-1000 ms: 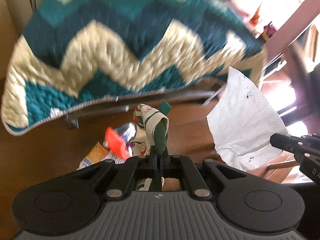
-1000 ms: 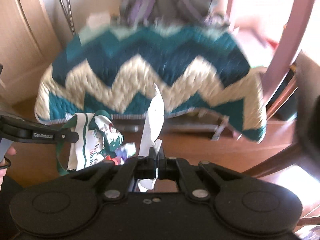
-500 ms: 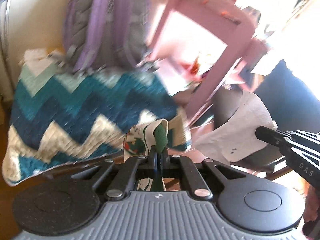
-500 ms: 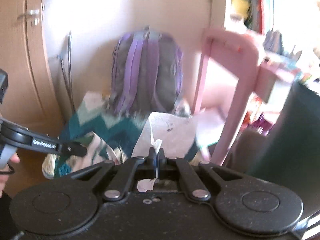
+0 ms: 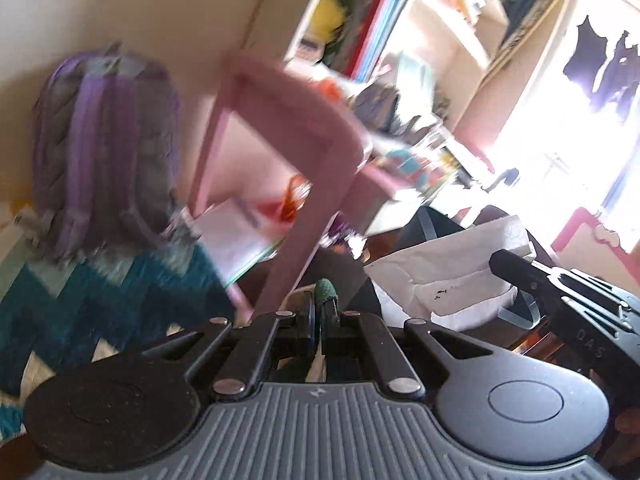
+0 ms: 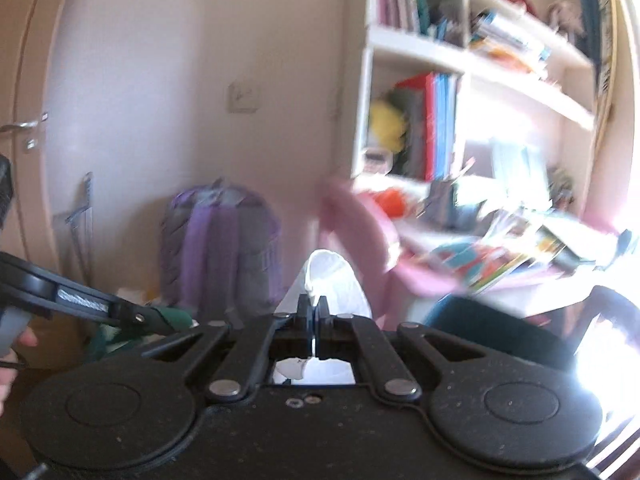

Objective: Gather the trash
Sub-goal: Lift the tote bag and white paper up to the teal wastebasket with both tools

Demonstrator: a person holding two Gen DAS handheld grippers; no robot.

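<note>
My left gripper (image 5: 319, 314) is shut on the green strap (image 5: 325, 290) of a printed white-and-green bag that hangs below, mostly hidden. It also shows at the left of the right wrist view (image 6: 170, 322), with the green strap (image 6: 176, 317) in its tip. My right gripper (image 6: 313, 306) is shut on a white sheet of paper (image 6: 330, 280). In the left wrist view the same paper (image 5: 448, 280) hangs from the right gripper (image 5: 502, 260) at right. Both are held up in the air.
A purple backpack (image 5: 104, 152) leans on the wall above a teal zigzag blanket (image 5: 100, 304). A pink desk (image 5: 292, 136) with books and clutter stands at right, white shelves (image 6: 460, 64) above it. A dark chair (image 6: 500, 328) is close by.
Both grippers have lifted up from the floor with their loads. The view swung from the blanket and floor litter up to the backpack, desk and shelves.
</note>
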